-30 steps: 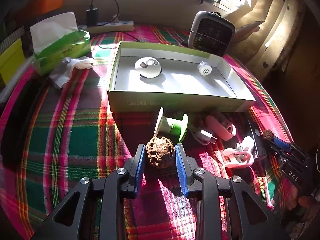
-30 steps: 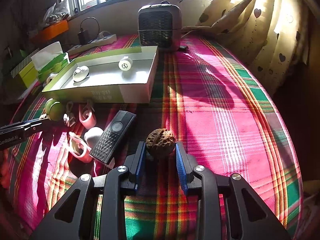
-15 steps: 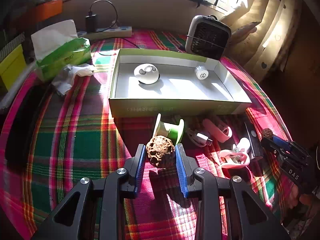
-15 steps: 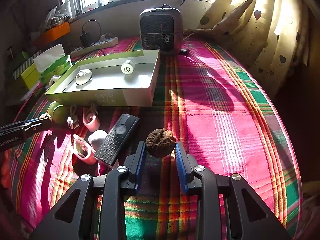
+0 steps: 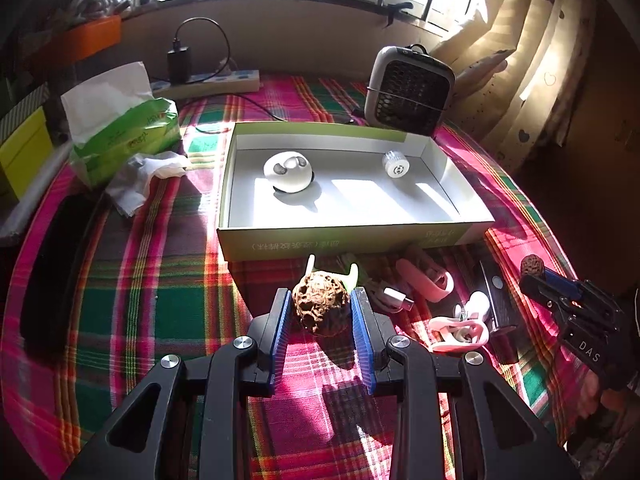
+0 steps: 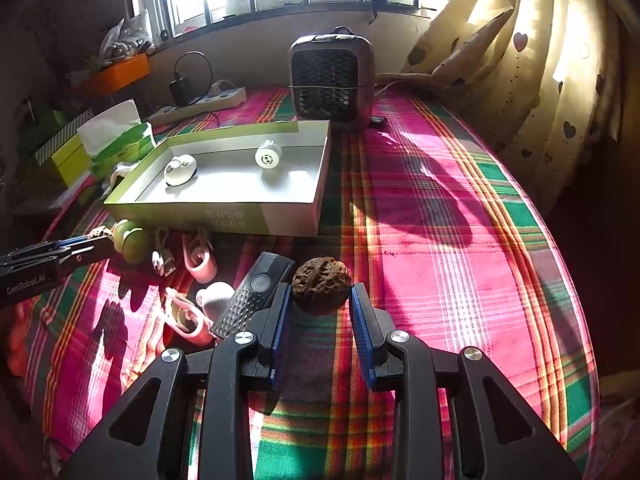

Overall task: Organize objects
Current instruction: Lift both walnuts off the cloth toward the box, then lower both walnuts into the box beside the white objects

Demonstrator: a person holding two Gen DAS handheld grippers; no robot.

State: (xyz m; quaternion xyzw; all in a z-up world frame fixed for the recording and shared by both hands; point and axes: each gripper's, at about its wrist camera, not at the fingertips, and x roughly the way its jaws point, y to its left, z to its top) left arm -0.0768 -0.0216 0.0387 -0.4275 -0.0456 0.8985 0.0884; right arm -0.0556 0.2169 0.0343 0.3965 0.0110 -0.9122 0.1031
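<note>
My left gripper is shut on a brown pitted walnut and holds it above the plaid cloth, in front of the open white-and-green box. My right gripper is shut on a second walnut, raised to the right of a black remote. The box holds a white round case and a small white cylinder. A green spool, pink clips and a white plug lie before the box.
A small heater stands behind the box. A green tissue pack and crumpled tissue sit at the left, with a power strip at the back. Curtains hang at the right. A black strip lies along the left edge.
Both grippers have risen and drawn back with their walnuts; the box and loose items look farther below. The left walnut now hides most of the green spool.
</note>
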